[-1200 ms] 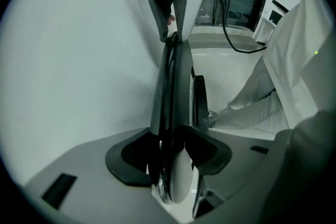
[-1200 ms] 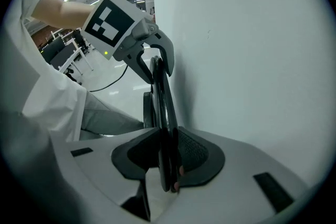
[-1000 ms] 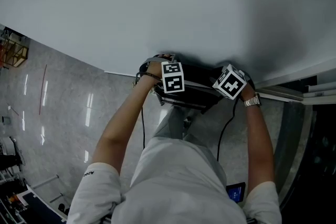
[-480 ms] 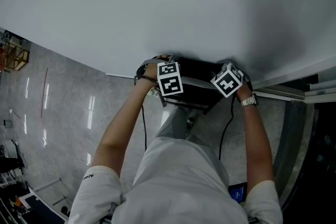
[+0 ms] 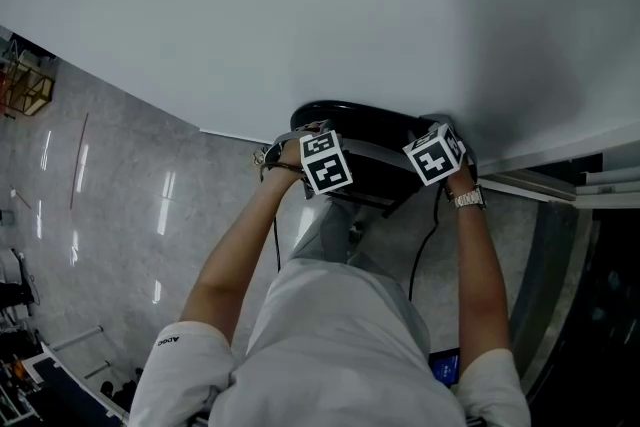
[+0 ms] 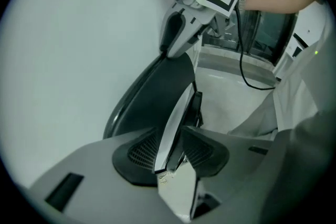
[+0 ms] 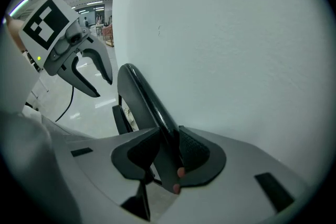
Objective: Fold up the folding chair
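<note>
The black folding chair (image 5: 362, 130) stands against a white wall, its curved rim uppermost, with me above it. My left gripper (image 5: 300, 139) holds the chair's left side. In the left gripper view a pale metal edge of the chair (image 6: 176, 118) runs between the pads of the left gripper (image 6: 172, 157), whose jaws have just been closing on it. My right gripper (image 5: 455, 137) is shut on the chair's black frame tube (image 7: 142, 97), which passes between the pads of the right gripper (image 7: 167, 157). Each gripper shows in the other's view: the right gripper (image 6: 169, 51) and the left gripper (image 7: 100, 86).
The white wall (image 5: 350, 5) is directly behind the chair. Glossy grey floor (image 5: 120, 195) spreads to the left. A black cable (image 5: 425, 245) hangs by the right arm. A dark door frame (image 5: 590, 215) stands at the right, and equipment (image 5: 20, 355) sits at the lower left.
The chair's black curved rim now shows above both grippers, where before it was mostly hidden. The left gripper has rolled and shifted slightly; the right one has turned a little.
</note>
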`<state>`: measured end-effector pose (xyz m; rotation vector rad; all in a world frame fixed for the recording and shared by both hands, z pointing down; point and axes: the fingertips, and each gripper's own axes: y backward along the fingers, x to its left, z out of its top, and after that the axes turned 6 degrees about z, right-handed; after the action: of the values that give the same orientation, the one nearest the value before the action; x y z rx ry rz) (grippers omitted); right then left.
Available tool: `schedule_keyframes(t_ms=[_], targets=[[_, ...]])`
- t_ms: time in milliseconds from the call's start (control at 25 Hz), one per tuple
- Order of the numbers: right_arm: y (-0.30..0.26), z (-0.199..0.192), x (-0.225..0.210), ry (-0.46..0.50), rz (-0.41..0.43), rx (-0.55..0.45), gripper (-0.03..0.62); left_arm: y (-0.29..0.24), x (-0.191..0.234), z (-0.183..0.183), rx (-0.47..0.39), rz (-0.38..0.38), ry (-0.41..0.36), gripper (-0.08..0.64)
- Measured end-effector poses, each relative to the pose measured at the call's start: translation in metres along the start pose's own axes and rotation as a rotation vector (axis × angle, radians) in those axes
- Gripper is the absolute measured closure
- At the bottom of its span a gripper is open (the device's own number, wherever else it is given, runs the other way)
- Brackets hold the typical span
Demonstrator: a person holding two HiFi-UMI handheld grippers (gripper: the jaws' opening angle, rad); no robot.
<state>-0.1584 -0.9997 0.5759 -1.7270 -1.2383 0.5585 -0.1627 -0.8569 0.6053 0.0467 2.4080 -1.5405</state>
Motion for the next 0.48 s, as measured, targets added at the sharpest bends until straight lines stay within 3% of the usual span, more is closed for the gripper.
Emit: schedule_keyframes(t_ms=[80,200,320,400,480], targets=[[0.000,-0.001,-0.001,-0.002,-0.003,-0.015,0.485,0.005,0.002,-0.003,-0.026,0.060,0.088,0.478],[0.007,-0.003,-0.005,-0.012,-0.028,-0.044,0.487,0.018,0.000,-0.012,-0.061,0.121,0.194,0.525],[0.020,0.002,-0.003,-0.073,-0.049,-0.124,0.513,0.030,-0.006,-0.021,-0.104,0.136,0.298,0.548],[0.025,0.007,0.008,-0.091,-0.041,-0.172,0.586,0.037,-0.009,-0.028,-0.136,0.150,0.369,0.548],[0.023,0.013,0.026,-0.081,-0.011,-0.218,0.588,0.046,-0.011,-0.036,-0.170,0.180,0.437,0.548]])
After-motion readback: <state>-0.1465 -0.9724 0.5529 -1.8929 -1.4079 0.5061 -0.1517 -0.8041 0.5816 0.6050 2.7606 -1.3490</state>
